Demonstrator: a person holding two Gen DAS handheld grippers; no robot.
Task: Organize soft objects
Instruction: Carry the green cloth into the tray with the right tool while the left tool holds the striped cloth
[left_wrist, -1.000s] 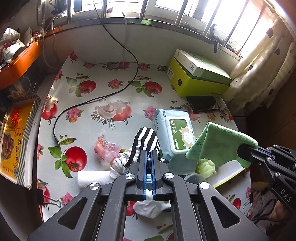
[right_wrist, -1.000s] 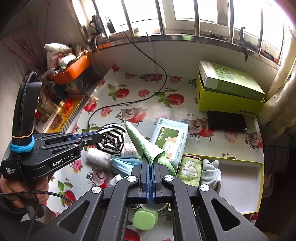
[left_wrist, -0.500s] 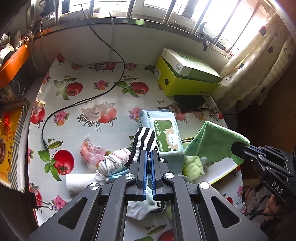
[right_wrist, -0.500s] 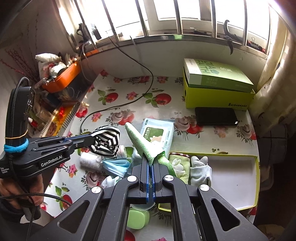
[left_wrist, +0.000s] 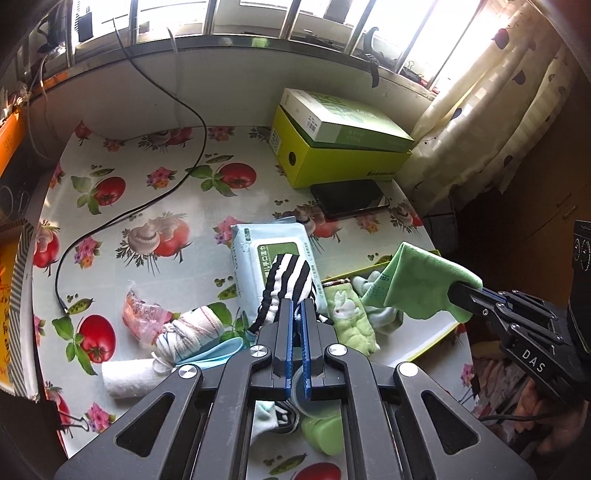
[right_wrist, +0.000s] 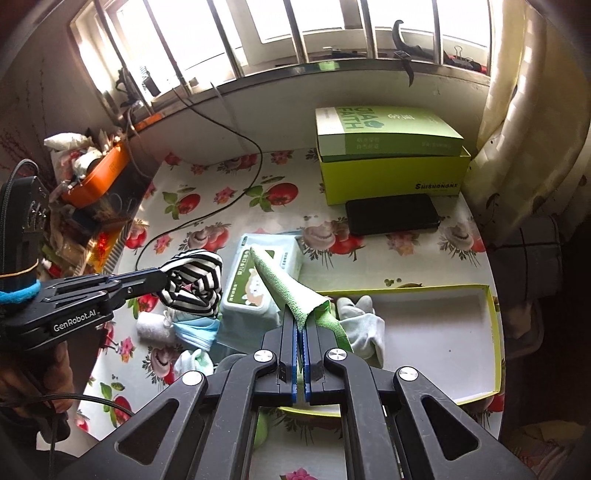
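Observation:
My left gripper (left_wrist: 295, 308) is shut on a black-and-white striped sock (left_wrist: 290, 282), held in the air over the wet-wipes pack (left_wrist: 255, 254). The same sock (right_wrist: 194, 282) shows at the left of the right wrist view. My right gripper (right_wrist: 300, 321) is shut on a green cloth (right_wrist: 291, 288), which hangs above the left end of the shallow yellow-rimmed tray (right_wrist: 493, 314). In the left wrist view the cloth (left_wrist: 421, 280) hangs over the tray (left_wrist: 437, 338). A green bunny sock (left_wrist: 349, 314) and a pale sock (right_wrist: 364, 325) lie in the tray.
On the fruit-print tablecloth lie a rolled white towel (left_wrist: 127, 374), a blue face mask (right_wrist: 195, 330), a white bundle (left_wrist: 192, 330), a pink packet (left_wrist: 142, 317) and a black cable (left_wrist: 122, 218). A green box stack (right_wrist: 391, 162) and a dark phone (right_wrist: 393, 214) sit at the back right.
Both grippers have moved to the right across the table, each keeping its item. The green cloth now hangs over the tray's left end, and the striped sock is over the wipes pack.

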